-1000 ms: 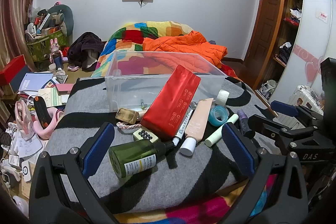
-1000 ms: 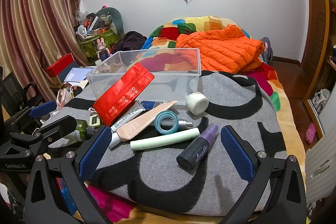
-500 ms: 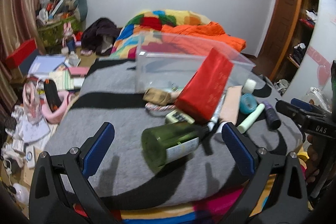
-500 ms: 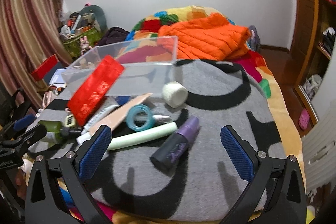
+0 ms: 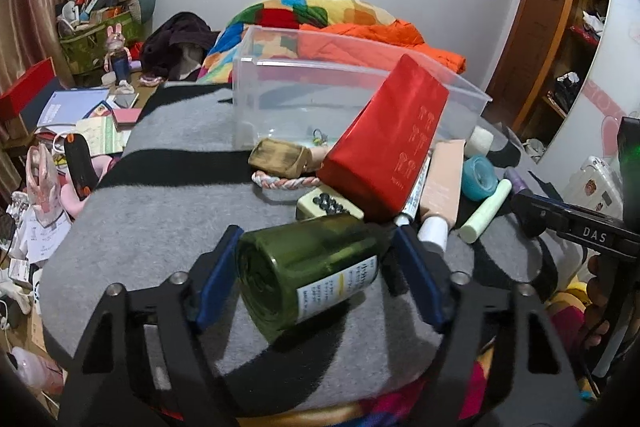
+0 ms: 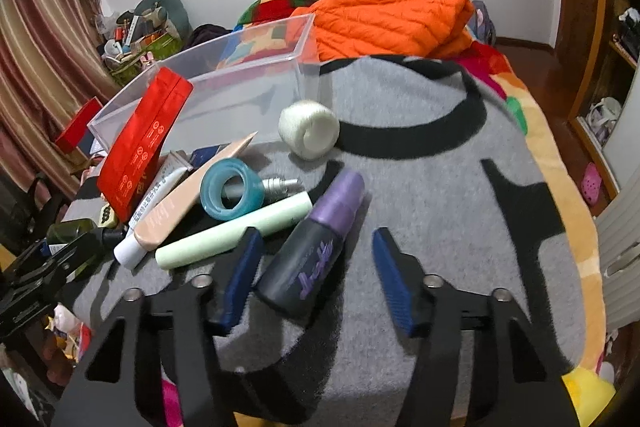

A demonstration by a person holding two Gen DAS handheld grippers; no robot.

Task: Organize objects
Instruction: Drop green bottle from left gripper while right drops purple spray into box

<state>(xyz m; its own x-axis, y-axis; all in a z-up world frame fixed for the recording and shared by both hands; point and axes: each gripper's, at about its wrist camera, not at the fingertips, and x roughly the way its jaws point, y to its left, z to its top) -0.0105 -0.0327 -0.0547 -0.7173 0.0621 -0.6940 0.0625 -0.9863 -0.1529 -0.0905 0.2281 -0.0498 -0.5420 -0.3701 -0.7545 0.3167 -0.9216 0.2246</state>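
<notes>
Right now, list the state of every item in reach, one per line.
green bottle: lying on its side between the left gripper jaws
purple-capped bottle: lying down, cap on, inside the open right gripper
clear bin: open, nearly empty
red pouch: leaning on the bin
peach tube: capped, lying flat

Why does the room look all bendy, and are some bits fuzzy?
Both wrist views use a fisheye lens, so the walls and wardrobe curve and the corners go black. In the left wrist view the green bottle between the left tool's pads looks slightly smeared. In the right wrist view the purple-capped bottle by the right tool is soft, and it casts a dark shadow on the grey blanket.
</notes>
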